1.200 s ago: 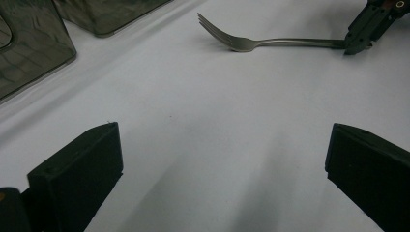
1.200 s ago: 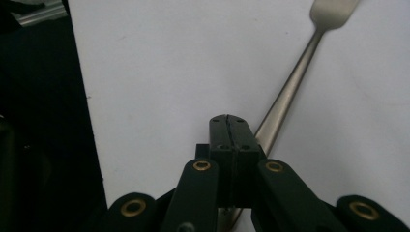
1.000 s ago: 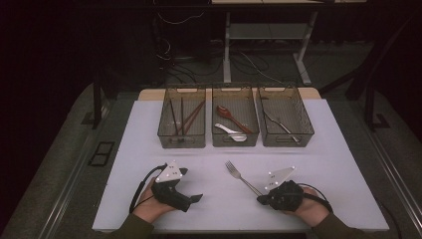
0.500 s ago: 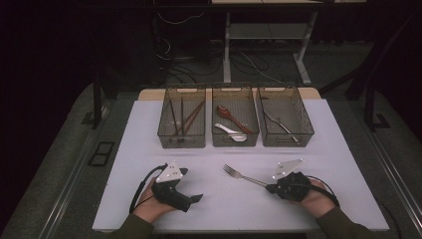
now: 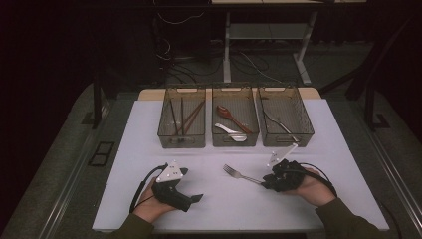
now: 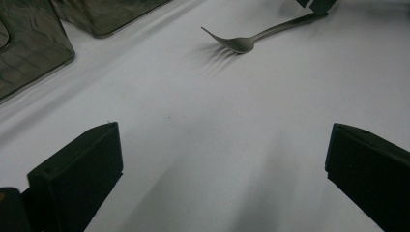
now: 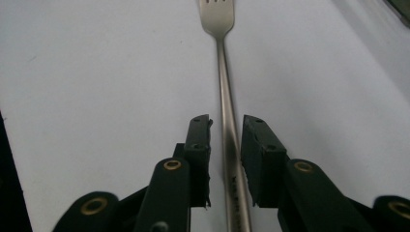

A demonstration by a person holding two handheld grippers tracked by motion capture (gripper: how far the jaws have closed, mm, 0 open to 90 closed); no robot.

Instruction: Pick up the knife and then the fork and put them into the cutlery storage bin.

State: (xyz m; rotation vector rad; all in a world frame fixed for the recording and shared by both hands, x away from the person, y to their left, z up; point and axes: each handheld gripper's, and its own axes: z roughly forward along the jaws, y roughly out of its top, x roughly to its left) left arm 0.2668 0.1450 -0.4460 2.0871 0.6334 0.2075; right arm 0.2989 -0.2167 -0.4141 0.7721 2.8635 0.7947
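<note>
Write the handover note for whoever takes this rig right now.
Right hand-held gripper: jaws straddle the handle of the silver metal fork, close on either side, with slim gaps showing; not yet clamped.
Left hand-held gripper: open wide, holding nothing, low over the white table.
Fork lies flat on the table, tines away from the right hand-held gripper.
Three dark mesh bins at the back: chopsticks bin, spoons bin, and a metal-cutlery bin.
Done: approach. Left: close, lift, probably drop the fork in the cutlery bin.

fork (image 7: pixel 227 96) tines cropped, grip perhaps incomplete
</note>
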